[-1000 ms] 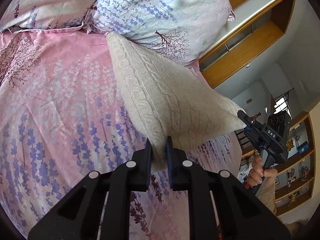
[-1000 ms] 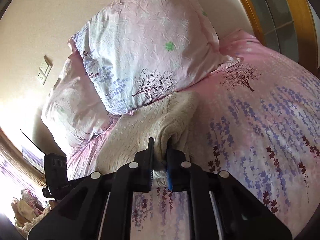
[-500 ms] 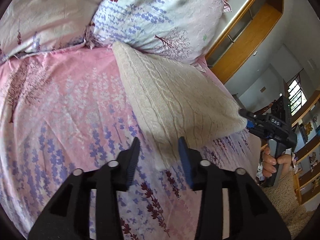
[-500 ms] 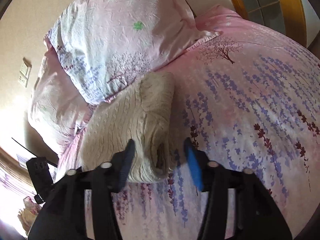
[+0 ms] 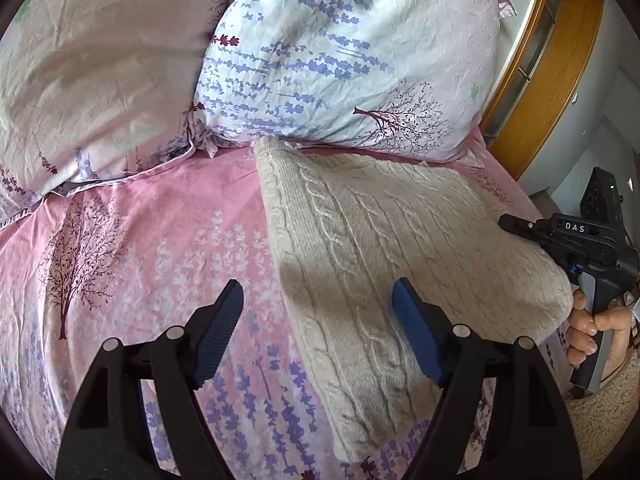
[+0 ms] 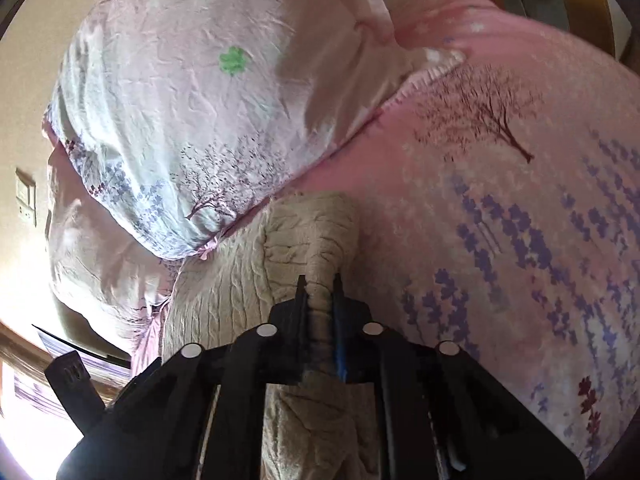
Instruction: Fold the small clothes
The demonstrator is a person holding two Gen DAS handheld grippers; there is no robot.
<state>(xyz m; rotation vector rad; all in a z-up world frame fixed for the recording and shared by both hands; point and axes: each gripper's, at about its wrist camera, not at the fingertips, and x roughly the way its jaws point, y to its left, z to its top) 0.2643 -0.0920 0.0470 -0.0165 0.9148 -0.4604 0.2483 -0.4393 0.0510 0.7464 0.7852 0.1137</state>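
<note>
The left tongs [image 5: 318, 330] are spread wide above the near corner of the sweater [image 5: 392, 256]; the right tongs [image 6: 320, 300] are clamped on its bunched edge. The knit, lying folded on the bed [image 5: 140, 240], is judged soft, thick and floppy, best pinched at corners. Two pillows [image 5: 344, 52] crowd its far edge.

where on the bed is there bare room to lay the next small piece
Free: the pink bedspread left of the folded cream sweater, below the two pillows, ahead of the open left gripper. Crowded: the headboard end under the pillows, and the sweater's right edge, where the right gripper pinches the knit near the bed's side.
</note>
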